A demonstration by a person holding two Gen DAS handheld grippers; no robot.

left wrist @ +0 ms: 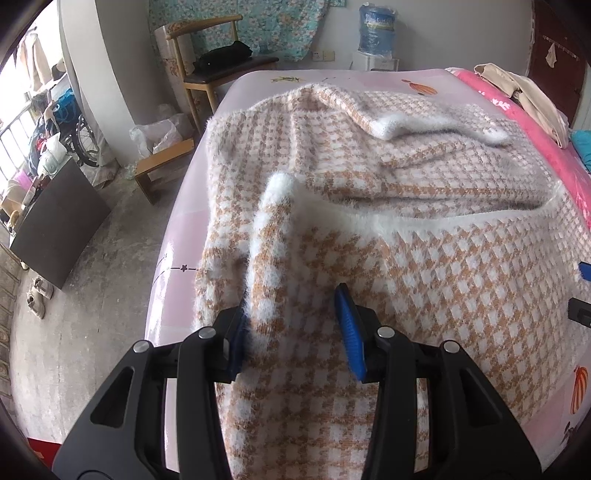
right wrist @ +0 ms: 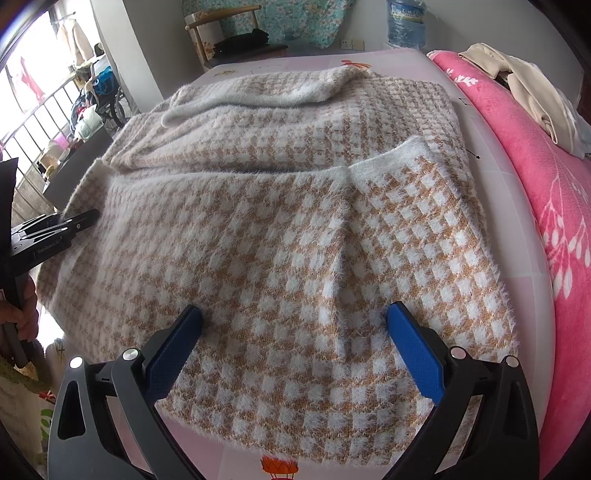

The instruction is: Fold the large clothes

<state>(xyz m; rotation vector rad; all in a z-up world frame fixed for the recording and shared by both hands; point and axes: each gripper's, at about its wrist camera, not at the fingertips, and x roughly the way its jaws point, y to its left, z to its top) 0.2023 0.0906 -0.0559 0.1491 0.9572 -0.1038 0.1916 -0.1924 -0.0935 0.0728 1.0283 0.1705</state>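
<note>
A fuzzy tan-and-white checked sweater [left wrist: 406, 206] lies spread on a pink bed sheet [left wrist: 184, 206], partly folded, with a white-cuffed sleeve [left wrist: 275, 206] running toward my left gripper [left wrist: 291, 306]. The left gripper's blue pads stand apart, astride the sleeve fabric, open. In the right wrist view the sweater [right wrist: 280, 229] fills the middle. My right gripper [right wrist: 295, 314] is open wide, its blue pads resting on the sweater's near hem. The left gripper [right wrist: 55, 229] shows at the left edge there.
A pink floral blanket [right wrist: 554, 206] with beige clothes [right wrist: 532, 92] lies along the bed's right side. A wooden chair [left wrist: 218, 62] with a black garment, a water jug [left wrist: 376, 31] and a low wooden stool [left wrist: 162, 162] stand beyond the bed. Concrete floor lies to the left.
</note>
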